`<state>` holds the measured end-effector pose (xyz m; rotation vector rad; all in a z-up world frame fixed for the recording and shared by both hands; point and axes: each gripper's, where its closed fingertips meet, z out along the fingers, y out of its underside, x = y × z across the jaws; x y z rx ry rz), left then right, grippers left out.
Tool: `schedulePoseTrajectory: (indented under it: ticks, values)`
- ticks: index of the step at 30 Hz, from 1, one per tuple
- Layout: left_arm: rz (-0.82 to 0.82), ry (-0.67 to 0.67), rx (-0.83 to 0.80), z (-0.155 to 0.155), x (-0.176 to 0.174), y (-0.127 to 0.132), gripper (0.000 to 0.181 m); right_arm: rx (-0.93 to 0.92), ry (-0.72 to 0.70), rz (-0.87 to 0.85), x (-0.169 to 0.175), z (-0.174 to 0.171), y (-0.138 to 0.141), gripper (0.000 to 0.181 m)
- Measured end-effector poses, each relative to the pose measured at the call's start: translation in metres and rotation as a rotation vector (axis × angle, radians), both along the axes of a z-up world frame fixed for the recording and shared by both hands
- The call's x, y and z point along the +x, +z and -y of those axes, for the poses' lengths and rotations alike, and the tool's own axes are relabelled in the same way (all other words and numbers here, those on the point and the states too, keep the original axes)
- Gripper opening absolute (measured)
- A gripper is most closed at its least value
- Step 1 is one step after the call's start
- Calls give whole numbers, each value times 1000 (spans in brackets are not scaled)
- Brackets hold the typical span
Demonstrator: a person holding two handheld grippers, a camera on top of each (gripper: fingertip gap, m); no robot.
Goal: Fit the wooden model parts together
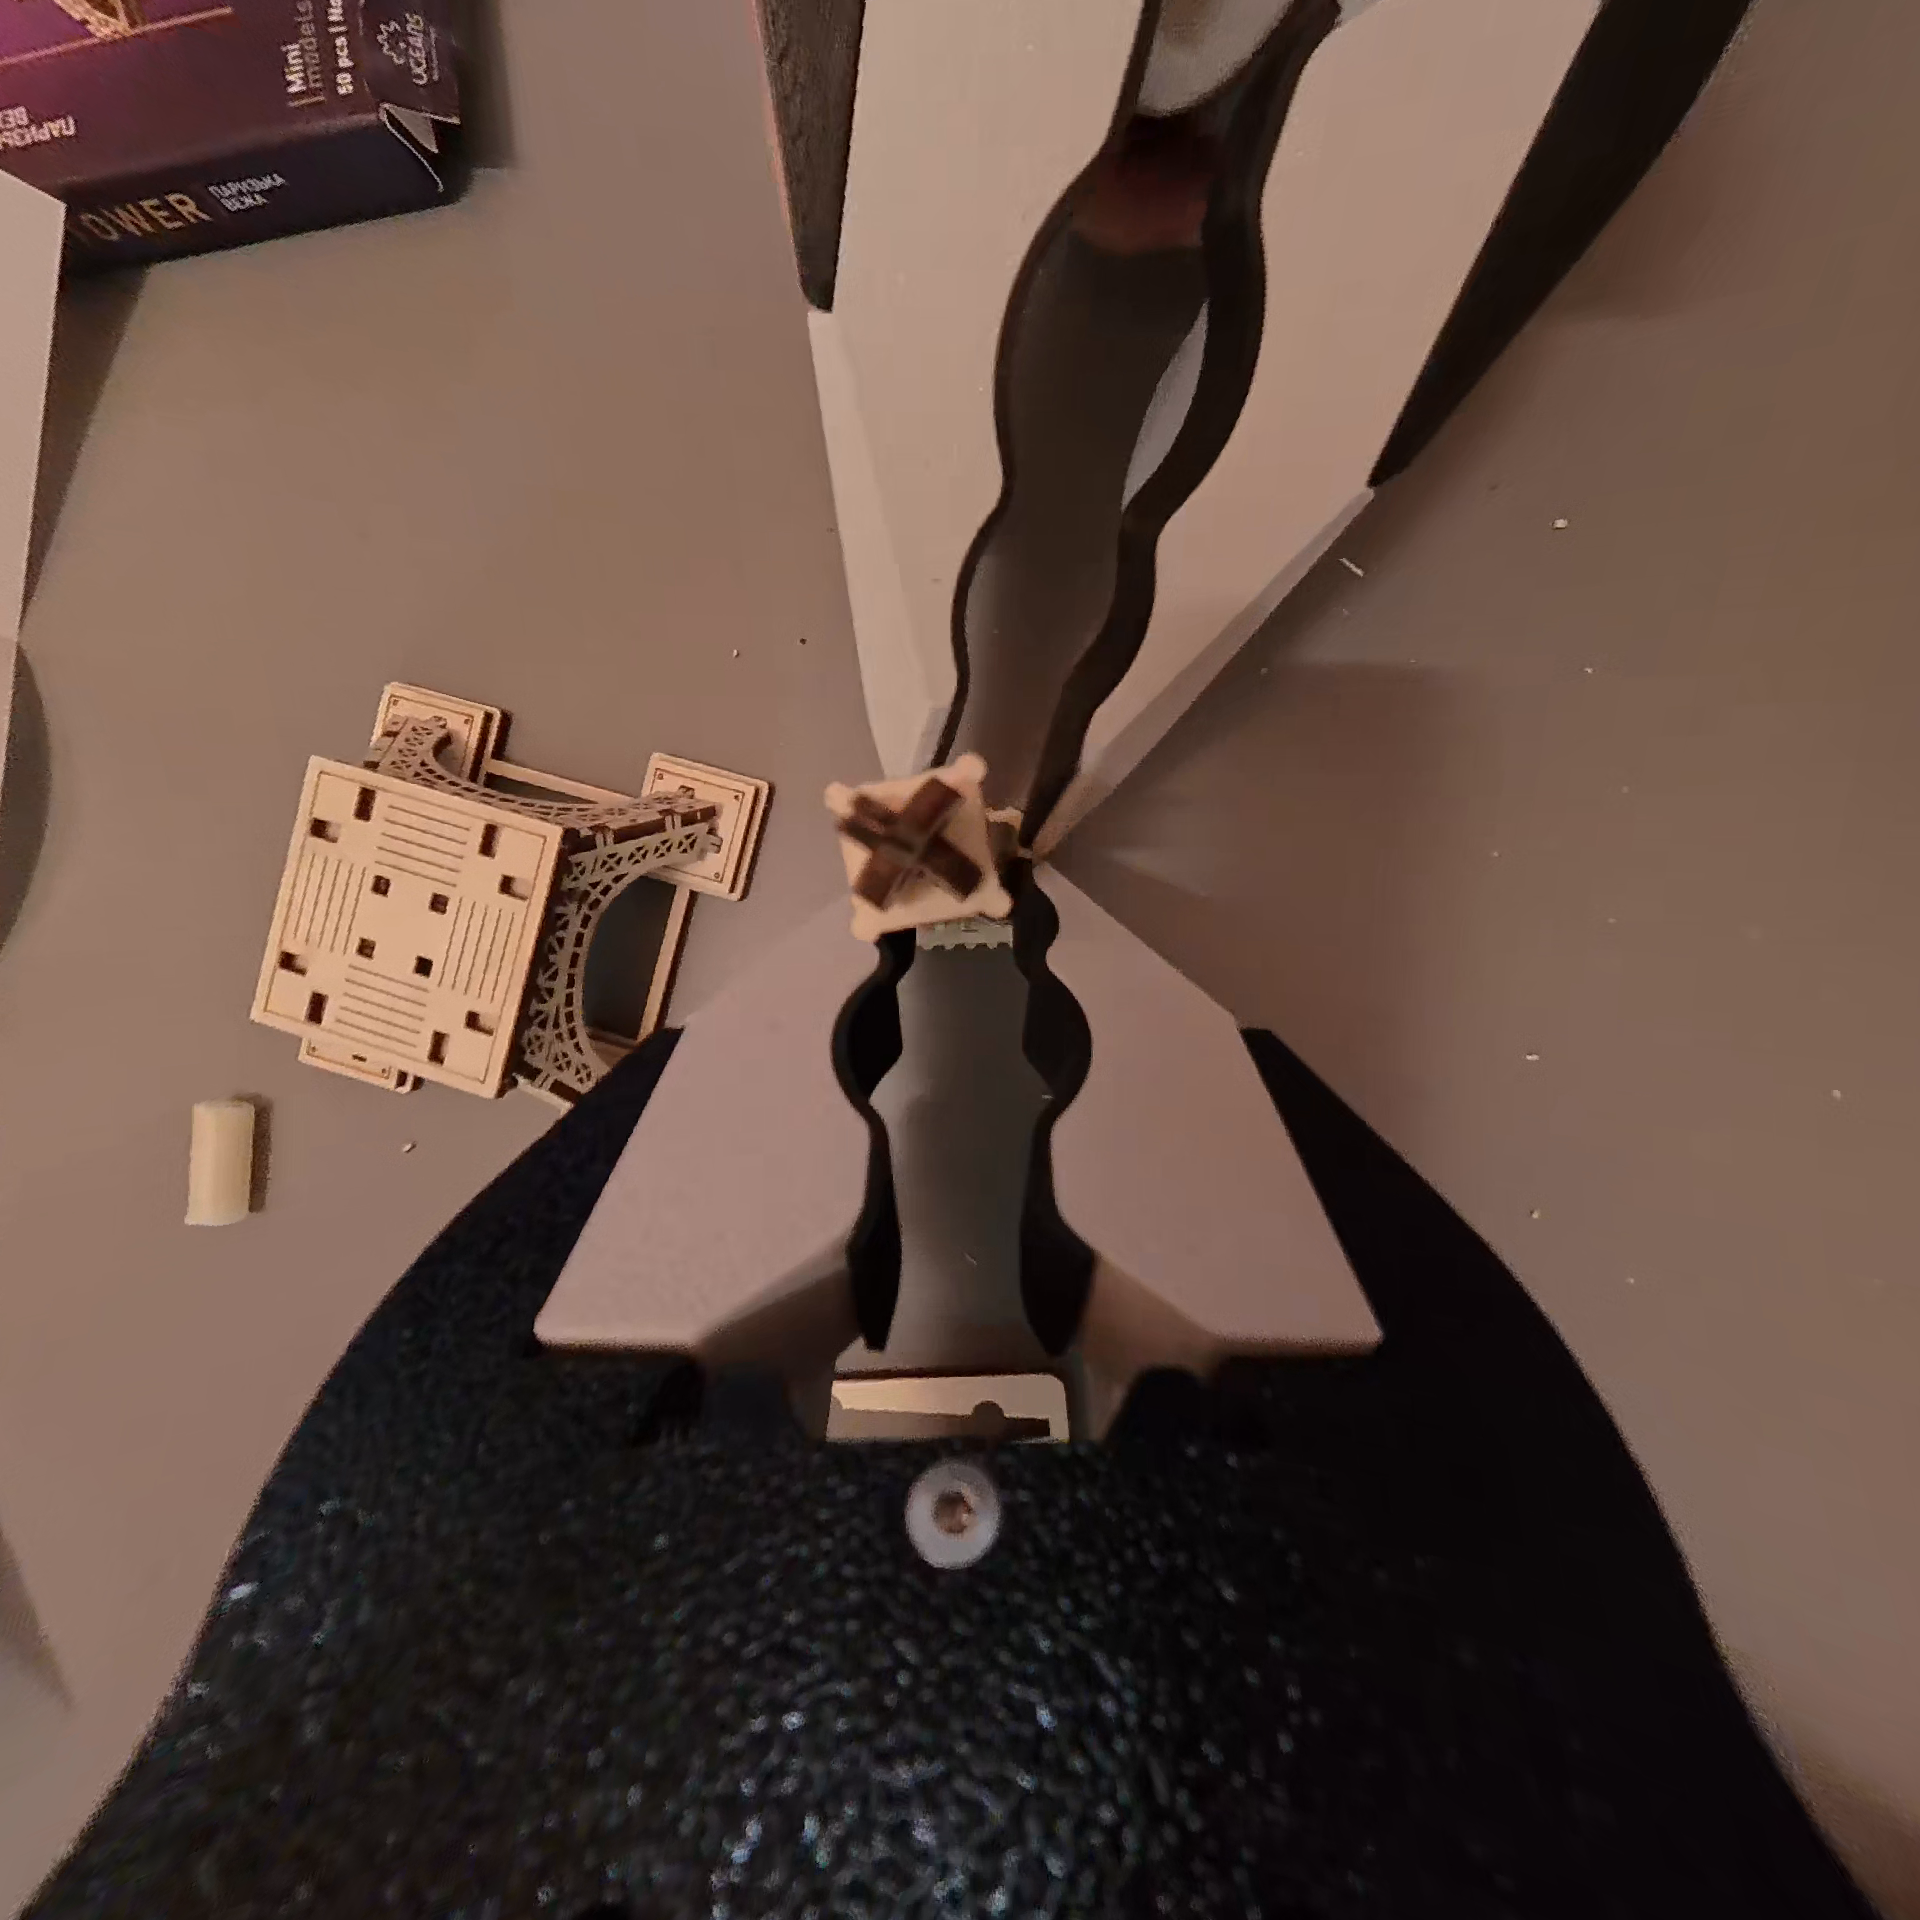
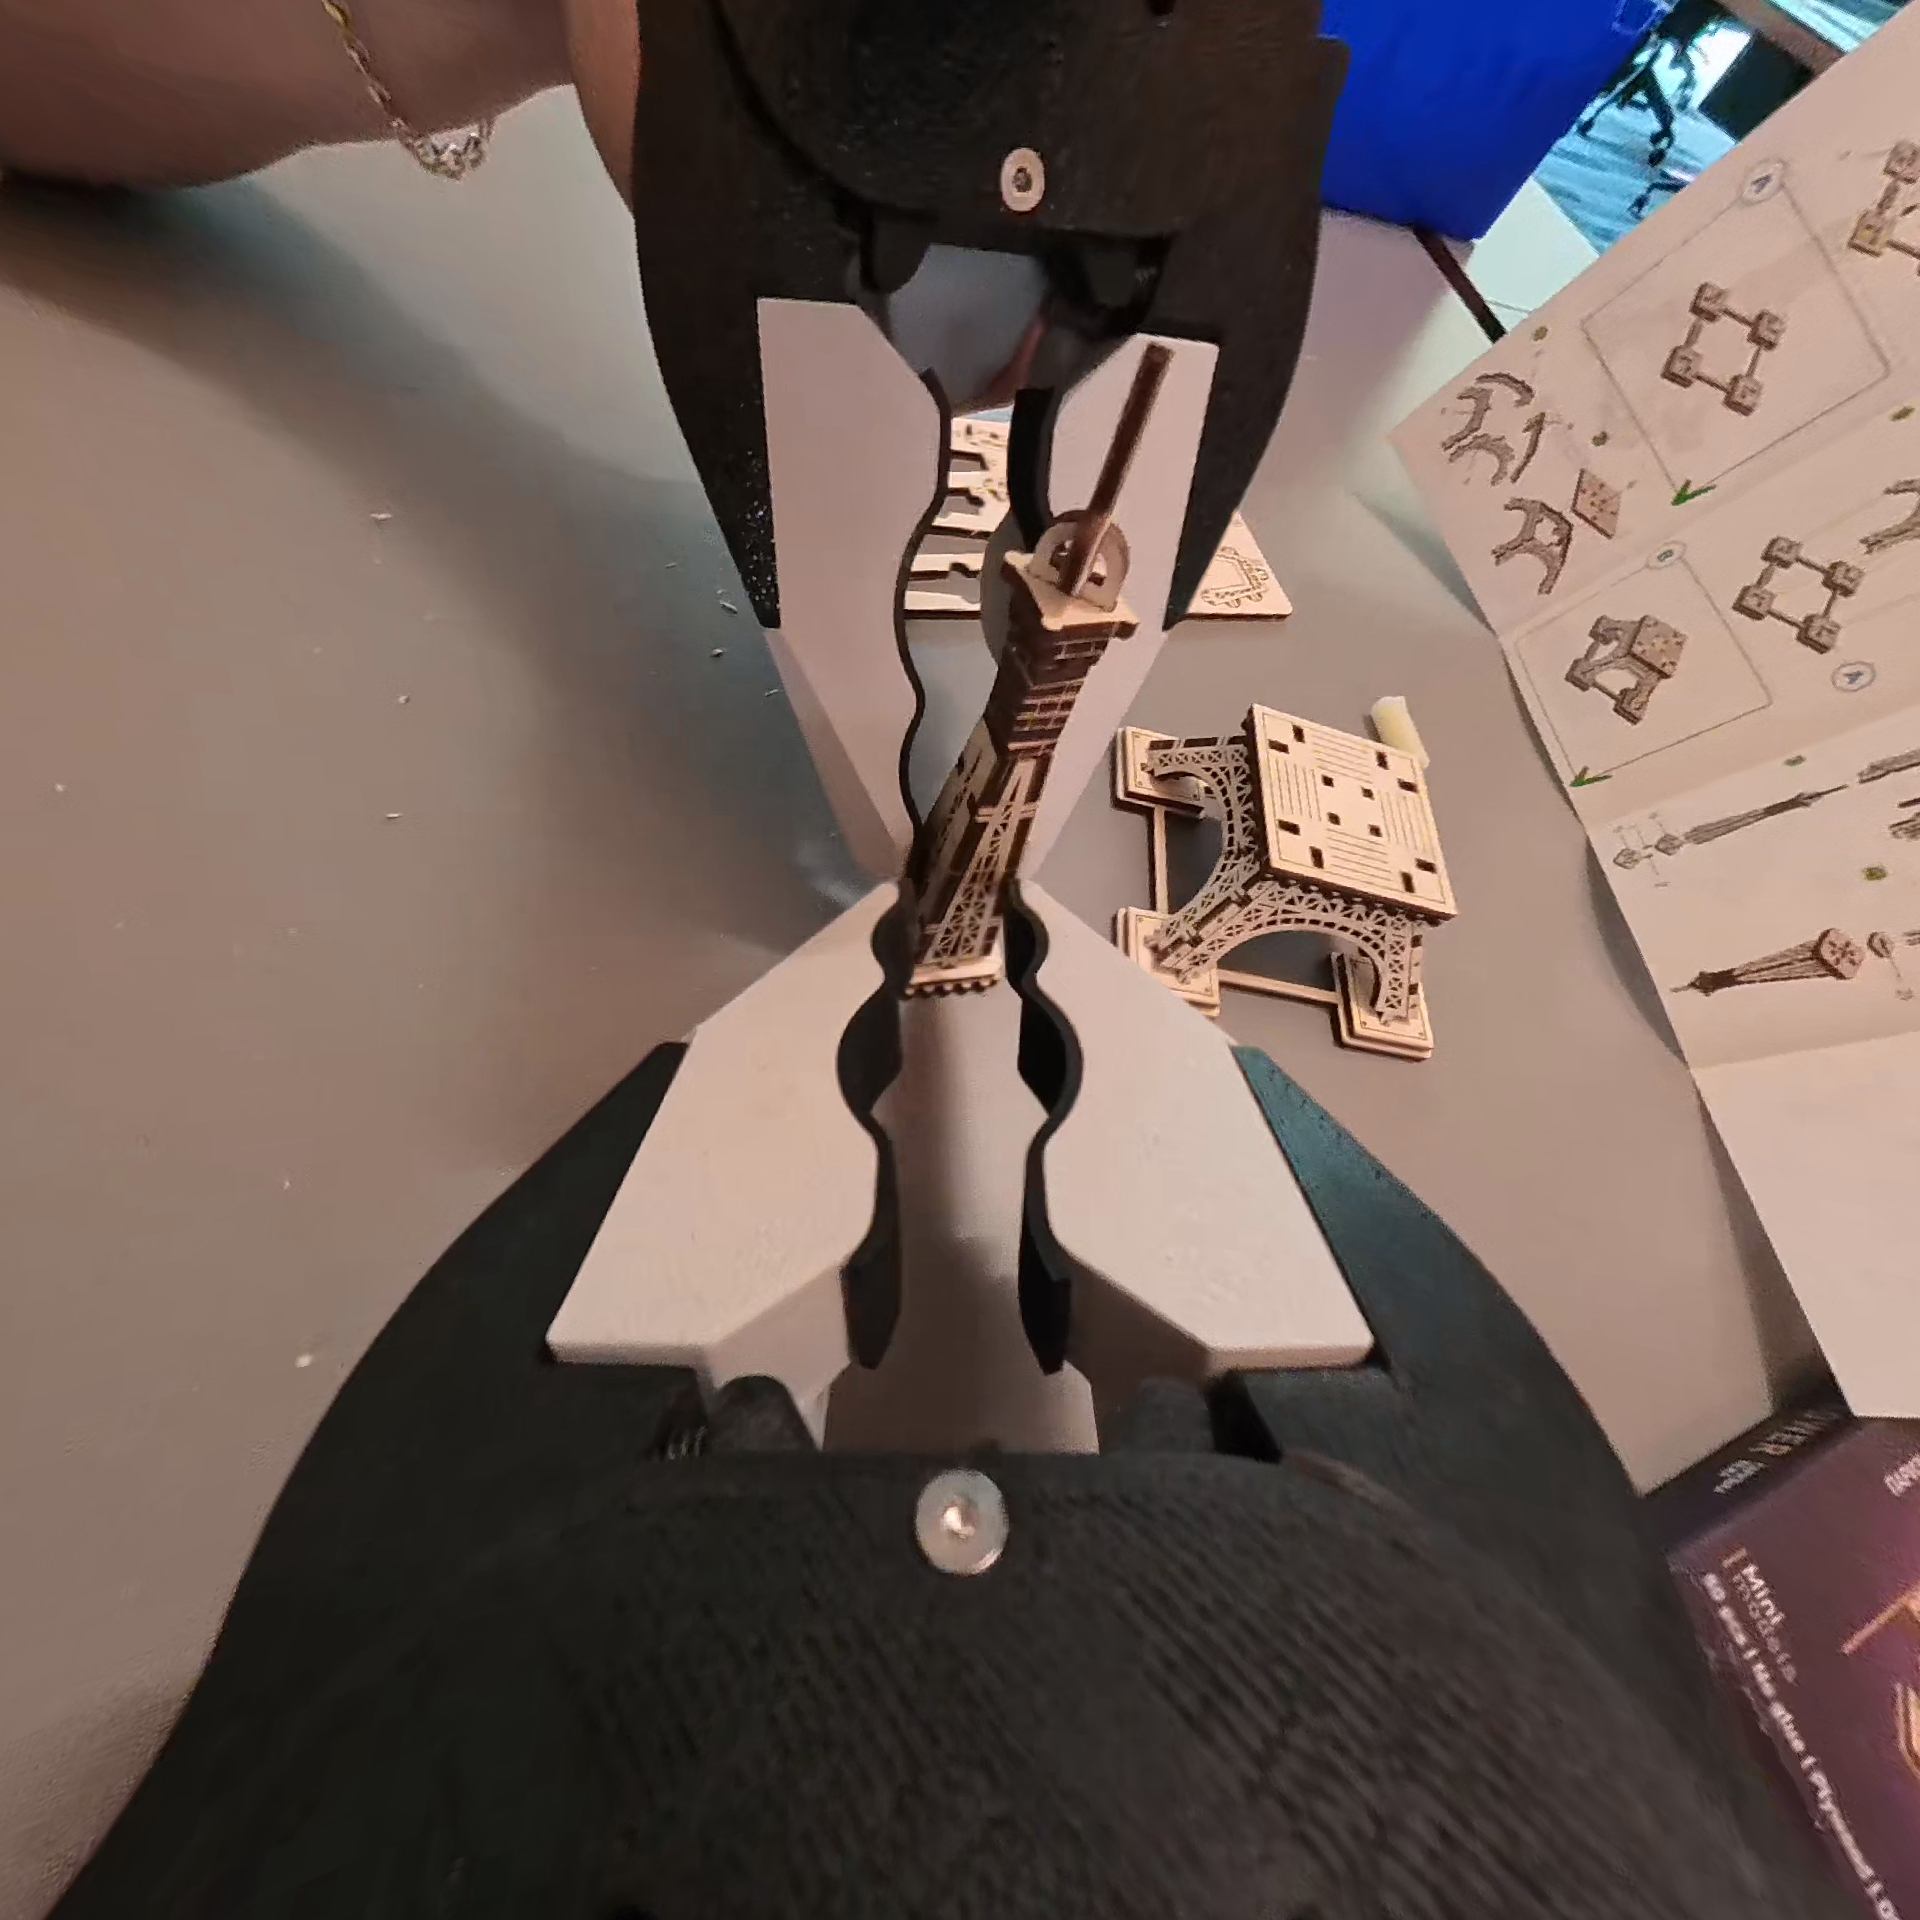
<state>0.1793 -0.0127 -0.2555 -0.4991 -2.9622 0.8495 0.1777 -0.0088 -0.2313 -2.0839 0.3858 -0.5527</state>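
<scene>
A wooden tower spire (image 2: 997,790) hangs above the grey table (image 2: 312,727) between my two grippers, which meet tip to tip. My right gripper (image 2: 961,920) is shut on the spire's wide lower end. The thin antenna points up toward the left gripper's body. My left gripper (image 1: 961,925) is closed on the same part. In its view the part shows as a small square end with a dark cross (image 1: 920,857), and the right gripper (image 1: 1003,821) comes in from the top. The four-legged tower base (image 1: 405,914) stands on the table to the side; it also shows in the right wrist view (image 2: 1340,821).
A purple box (image 1: 208,135) lies at the table's edge. An instruction sheet (image 2: 1714,623) lies beyond the tower base. A small cream cylinder (image 1: 220,1162) lies beside the base. A cut-out wooden sheet (image 2: 1236,587) lies behind the grippers. A person's arm with a bracelet (image 2: 312,94) reaches in. My two grippers' fingertips are within a few centimetres of each other.
</scene>
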Motion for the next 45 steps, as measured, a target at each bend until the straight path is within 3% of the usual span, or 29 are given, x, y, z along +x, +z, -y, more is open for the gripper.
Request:
schedulePoseTrajectory:
  ticks: [13,15,17,18,21,24,27,29,30,32,34,37,38,45]
  values:
    - [52,-25,-90,2,1,0,21,21,50,-74,1,0,-2,5]
    - [105,-24,-103,1,3,-1,27,-17,56,-70,-1,-1,-7,0]
    - [103,-11,-108,0,4,-1,29,-171,71,-85,-4,3,-30,0]
    - [87,-1,-104,-1,4,-3,28,-151,84,-47,-6,-1,-25,0]
    - [81,17,-116,-3,9,-6,27,-139,48,-43,-3,4,-23,21]
    - [115,59,-122,-9,19,-3,40,-140,10,-29,3,9,-22,34]
    - [124,172,-80,-23,32,0,65,-121,-7,-12,5,8,-18,36]
    - [110,236,-56,-32,35,5,71,-113,-25,-1,8,8,-16,32]
    - [86,258,-48,-35,33,8,69,-113,-41,8,10,9,-15,32]
    - [30,317,-90,-31,32,16,46,-104,-44,8,10,7,-14,30]
    - [-51,319,-104,-24,20,16,41,-90,-45,9,10,5,-12,30]
    - [-20,291,-63,-23,19,5,34,-88,-55,14,11,7,-10,29]
    - [1,271,-76,-21,20,4,16,-93,-54,16,11,8,-9,29]
    - [31,6,-125,-13,6,5,16,-29,9,-2,2,6,7,20]
